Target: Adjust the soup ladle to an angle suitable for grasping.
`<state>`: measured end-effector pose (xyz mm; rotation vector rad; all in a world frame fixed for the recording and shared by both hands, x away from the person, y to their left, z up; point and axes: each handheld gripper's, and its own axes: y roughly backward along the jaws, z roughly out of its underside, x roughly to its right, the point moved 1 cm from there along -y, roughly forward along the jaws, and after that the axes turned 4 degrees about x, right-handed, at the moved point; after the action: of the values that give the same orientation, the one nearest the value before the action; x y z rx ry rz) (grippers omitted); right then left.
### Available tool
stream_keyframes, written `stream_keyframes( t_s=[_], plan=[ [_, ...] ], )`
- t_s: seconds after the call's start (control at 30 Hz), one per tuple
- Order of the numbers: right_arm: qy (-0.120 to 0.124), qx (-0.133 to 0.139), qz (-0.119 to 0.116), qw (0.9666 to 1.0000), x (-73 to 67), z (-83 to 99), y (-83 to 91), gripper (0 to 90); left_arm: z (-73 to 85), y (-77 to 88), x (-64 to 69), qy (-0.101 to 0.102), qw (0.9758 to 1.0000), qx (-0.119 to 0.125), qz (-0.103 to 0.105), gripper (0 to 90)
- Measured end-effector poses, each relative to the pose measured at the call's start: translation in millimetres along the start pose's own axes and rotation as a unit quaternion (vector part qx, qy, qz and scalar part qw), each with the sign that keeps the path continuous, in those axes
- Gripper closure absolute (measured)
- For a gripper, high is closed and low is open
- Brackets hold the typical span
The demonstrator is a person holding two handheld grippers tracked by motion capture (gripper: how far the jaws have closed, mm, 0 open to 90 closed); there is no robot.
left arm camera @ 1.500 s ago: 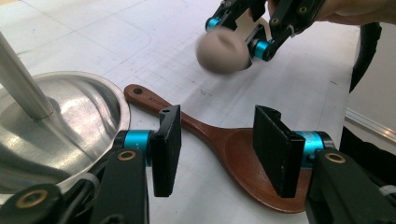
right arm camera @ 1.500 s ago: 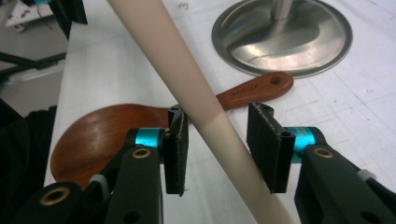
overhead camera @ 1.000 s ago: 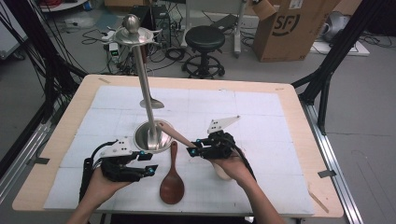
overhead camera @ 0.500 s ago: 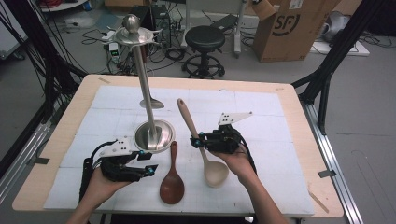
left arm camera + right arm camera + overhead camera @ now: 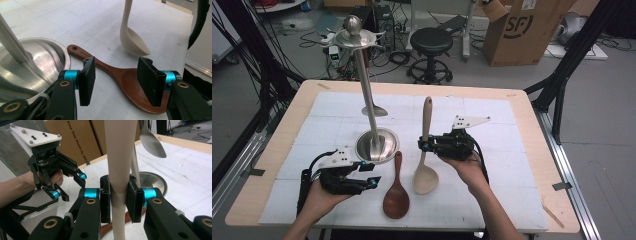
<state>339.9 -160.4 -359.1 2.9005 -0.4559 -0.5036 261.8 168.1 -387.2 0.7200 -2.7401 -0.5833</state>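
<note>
- Over on the right half of the table, the right gripper (image 5: pixel 426 145) has its jaws clamped on the handle of the cream spoon (image 5: pixel 425 150), roughly at mid-length. It's lifted off the mat, bowl hanging toward the person and handle tip pointing away.
- Looks to me like the spoon is meant to be hung on the steel stand (image 5: pixel 371 120), which already carries one metal spoon (image 5: pixel 374 111) on its pole.
- If that's right, I'd bring the handle tip up toward the ring of hooks at the top (image 5: pixel 354 36) and keep the spoon close to vertical so the heavy bowl doesn't swing around.
- Grip looks solid in the right gripper view: both pads flat against the handle (image 5: pixel 120 182), one each side, with no visible gap. I'd keep the squeeze steady, since a smooth rounded handle could pivot in there.
- Watch the pole on the way over, because the stand base (image 5: pixel 377 145) sits just left of the spoon. Bumping that tall thing could tip it.
- Left gripper (image 5: pixel 371 173) is near the front edge, just beside the base, jaws about half open and pinching nothing.
- From the left gripper view, its pads straddle the dark wooden spoon (image 5: pixel 120 77) lying flat on the mat, but I can't see them touching it.
- I'd leave that one parked until the cream spoon is hung, or use it to steady the base.
</note>
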Motion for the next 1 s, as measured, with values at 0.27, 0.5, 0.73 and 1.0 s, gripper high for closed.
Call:
stream_keyframes(
  t_s=[0.27, 0.5, 0.73, 1.0],
  plan=[
    [-0.001, -0.001, -0.002, 1.0000, -0.9, 0.0, 0.0, 75.5, 0.1, 0.3, -0.3, 0.000, 1.0000, 0.001, -0.001, 48.0],
    [0.000, -0.001, 0.006, 1.0000, -0.4, 2.0, -2.5, 75.4, 0.5, 2.3, -0.8, 0.002, 1.0000, 0.004, -0.002, 47.5],
    [0.001, 0.004, 0.042, 0.9991, 2.8, 4.0, -0.4, 74.9, 0.7, 3.0, -1.2, 0.000, 1.0000, 0.005, -0.002, 47.3],
    [0.009, 0.005, 0.040, 0.9992, 2.9, 4.0, -3.0, 75.0, 0.9, 2.6, -1.6, 0.001, 1.0000, 0.004, -0.001, 46.9]
  ],
)
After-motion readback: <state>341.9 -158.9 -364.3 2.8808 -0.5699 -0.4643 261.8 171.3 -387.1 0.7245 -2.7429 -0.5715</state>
